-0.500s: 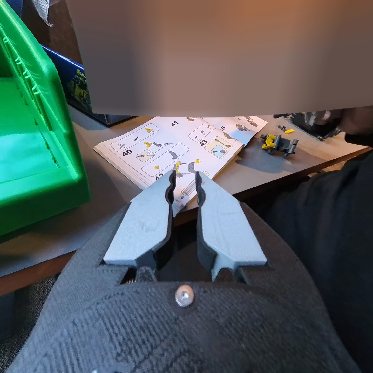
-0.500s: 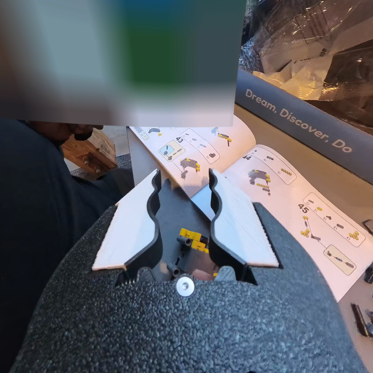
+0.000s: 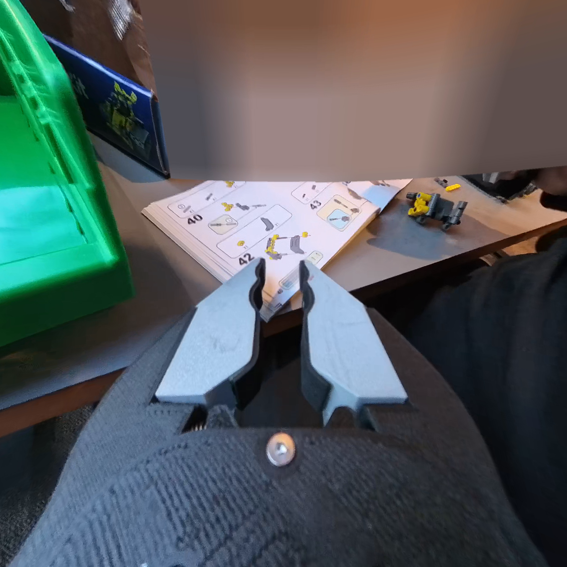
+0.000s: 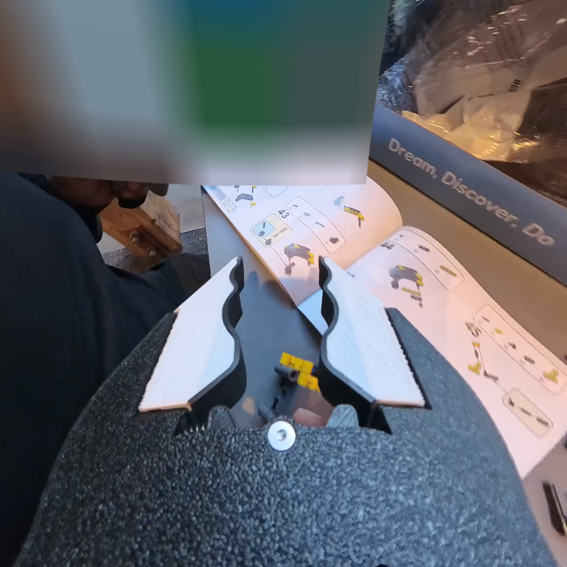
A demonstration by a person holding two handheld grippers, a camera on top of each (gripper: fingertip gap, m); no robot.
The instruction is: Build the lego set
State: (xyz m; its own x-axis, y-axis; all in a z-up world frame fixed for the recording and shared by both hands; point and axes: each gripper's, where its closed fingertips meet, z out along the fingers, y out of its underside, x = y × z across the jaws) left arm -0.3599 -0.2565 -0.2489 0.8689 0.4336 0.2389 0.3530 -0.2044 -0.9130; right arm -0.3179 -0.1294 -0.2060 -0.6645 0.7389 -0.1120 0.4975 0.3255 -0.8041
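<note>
My left gripper (image 3: pixel 281 267) is open and empty. It hovers at the table's near edge, tips over the corner of an open instruction booklet (image 3: pixel 260 221). A small yellow and grey brick assembly (image 3: pixel 435 208) lies on the table to its far right. My right gripper (image 4: pixel 280 264) is open, its jaws wide apart. It hangs over the table beside the same booklet (image 4: pixel 414 276). The yellow and grey assembly (image 4: pixel 297 371) shows below, between the finger bases near the right finger, and is not gripped.
A green plastic bin (image 3: pixel 61 214) stands at the left with a blue box (image 3: pixel 122 122) behind it. A loose yellow piece (image 3: pixel 453 187) lies past the assembly. A grey box wall (image 4: pixel 460 190) holding plastic bags (image 4: pixel 460 76) borders the booklet. Dark pieces (image 4: pixel 555 509) lie at the right edge. A person's dark clothing is nearby. Some 15 cm of space lies between my two pairs of fingers. The loose yellow piece (image 3: pixel 453 187) lies some 20 cm from my right tips, 35 cm from my left tips.
My left gripper has drawn back slightly, uncovering more of the booklet page and the blue box. My right gripper has barely moved. Both stay open as before.
</note>
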